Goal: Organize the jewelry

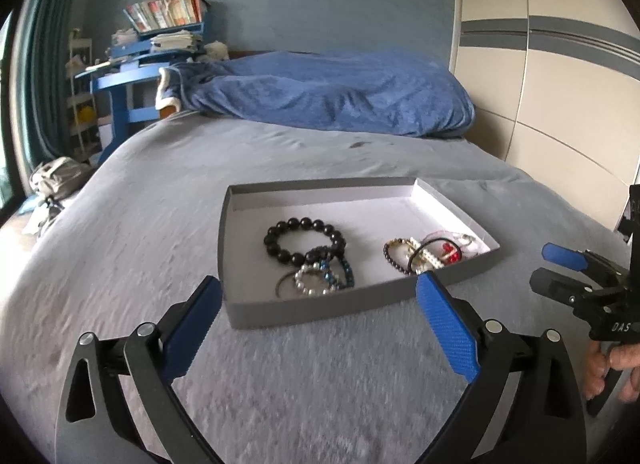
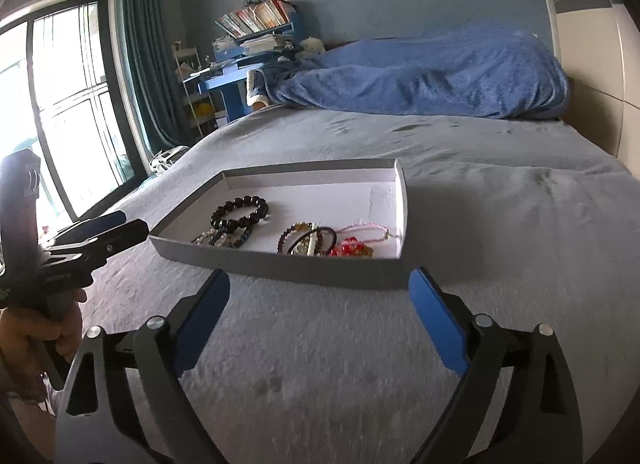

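Grey shallow box (image 1: 320, 314) on the grey bed cover (image 1: 120, 248), black bead bracelet (image 1: 304, 241) and other bracelets (image 1: 430, 256) inside it, left gripper (image 1: 318, 296) wide open, holding nothing, right gripper (image 2: 318, 290) wide open too, empty, both just before the box

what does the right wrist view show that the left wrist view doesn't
Only the right wrist view shows the window, the left gripper from the side and the open right gripper. Only the left wrist view shows the bag by the bed, the right gripper from the side and the wardrobe's grey stripe. Both show the tray of bracelets, the black bracelet, blue blanket and bookshelf.
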